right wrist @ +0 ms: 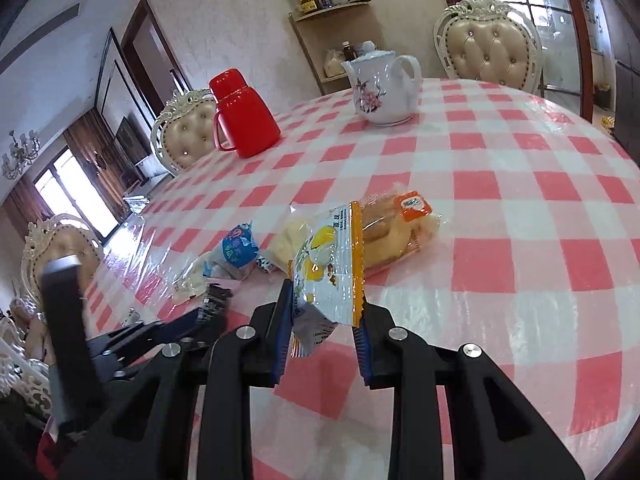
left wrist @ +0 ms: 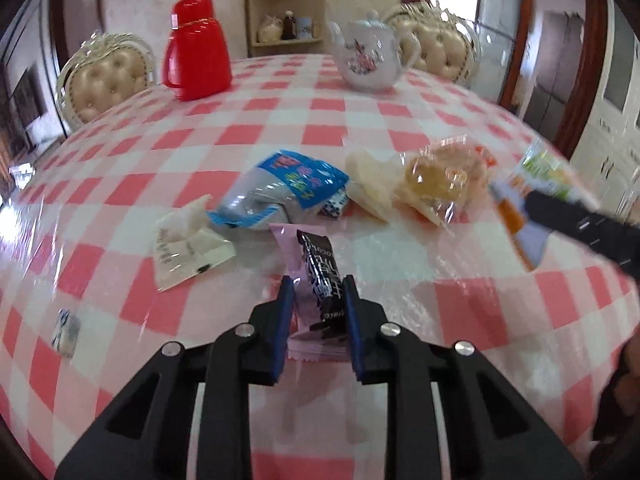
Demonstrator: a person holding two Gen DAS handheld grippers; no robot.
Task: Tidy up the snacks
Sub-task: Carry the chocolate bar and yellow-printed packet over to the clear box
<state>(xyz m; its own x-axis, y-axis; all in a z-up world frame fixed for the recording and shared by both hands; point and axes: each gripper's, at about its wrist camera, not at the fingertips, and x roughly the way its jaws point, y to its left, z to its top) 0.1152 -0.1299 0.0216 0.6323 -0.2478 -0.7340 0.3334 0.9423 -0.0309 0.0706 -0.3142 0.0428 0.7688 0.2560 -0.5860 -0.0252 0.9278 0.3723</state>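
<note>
- Left wrist view: the left gripper (left wrist: 316, 292) is clenching around a pink-and-black snack packet (left wrist: 316, 280), its blue pads pressing both long sides while the packet's far end is sticking out ahead of the fingertips and its near end is lying back between the jaws.
- Just beyond the fingertips the other snacks are lying loose on the checked tablecloth (left wrist: 240, 132): a blue-and-white packet (left wrist: 280, 192) straight ahead, a white sachet (left wrist: 188, 248) ahead to the left, pale crackers (left wrist: 370, 188) and a clear-wrapped bun (left wrist: 440, 180) ahead to the right. A small wrapped sweet (left wrist: 66, 332) is sitting apart, far off to the left.
- At the right edge the right gripper (left wrist: 516, 216) is coming into view carrying a yellow-and-orange packet (left wrist: 516, 208), though blur is making its outline hard to read.
- Judging by the scatter, the sorting is looking barely begun; no tidy group or container is showing, and most items are waiting.
- Right wrist view: the right gripper (right wrist: 324, 300) is gripping the yellow-and-orange packet (right wrist: 328, 264) by its lower part, jaws narrowed onto it; the packet is standing up above the fingertips and seems lifted clear of the cloth.
- Directly behind the packet the bun (right wrist: 396, 228) is lying; ahead to the left are the crackers (right wrist: 286, 244) and the blue-and-white packet (right wrist: 236, 252).
- The left gripper (right wrist: 208, 304) is working low to the left.
</note>
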